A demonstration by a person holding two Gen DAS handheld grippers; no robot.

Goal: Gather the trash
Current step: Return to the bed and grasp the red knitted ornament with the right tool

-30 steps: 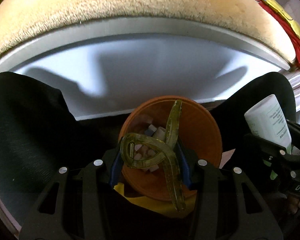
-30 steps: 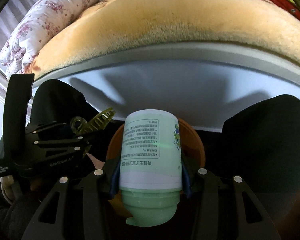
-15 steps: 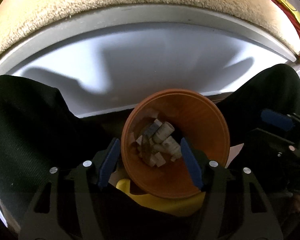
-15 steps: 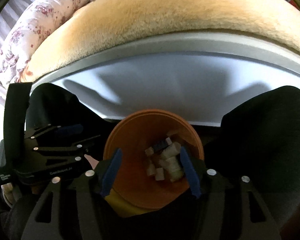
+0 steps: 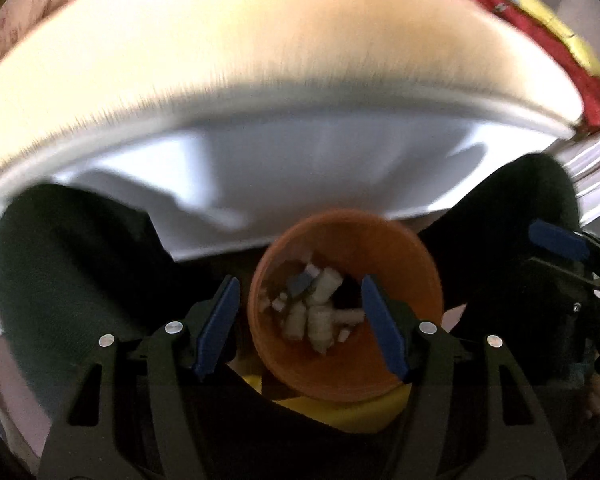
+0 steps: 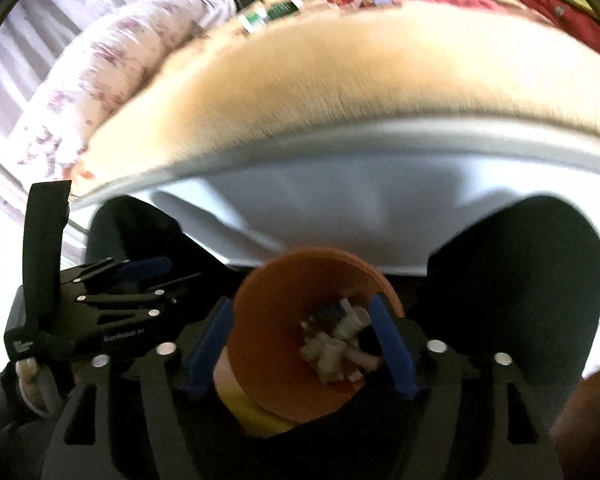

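Both grippers had dropped their loads. A second earlier the left gripper (image 5: 298, 312) pinched a green hair clip and the right gripper (image 6: 302, 344) pinched a pale green bottle, both held over the orange bin (image 5: 416, 276). By half a second ago both items were gone and the fingers were apart. At this moment both sets of blue pads (image 5: 218, 326) stood spread wide with nothing between them. So that drop looked done — I'd judge two pieces collected, and the next move would be going back for more trash, if any remained.

Both views were motion-blurred and showed more of the bed than half a second before, which suggested the grippers were lifting away from the bin.

Bin state: round, orange, open-topped, sitting low between the person's dark-trousered knees (image 5: 72, 264), in front of the white bed frame (image 5: 300, 168). Something yellow (image 5: 340, 412) showed at its near side; couldn't tell what. Inside lay a pile of small pale stubby pieces (image 5: 318, 308) with a bluish scrap on top. Neither the clip nor the bottle could be made out in the bin in either view — could be buried or lost in blur; can't tell.

The tan plush blanket (image 6: 340, 68) covered the bed above the frame.
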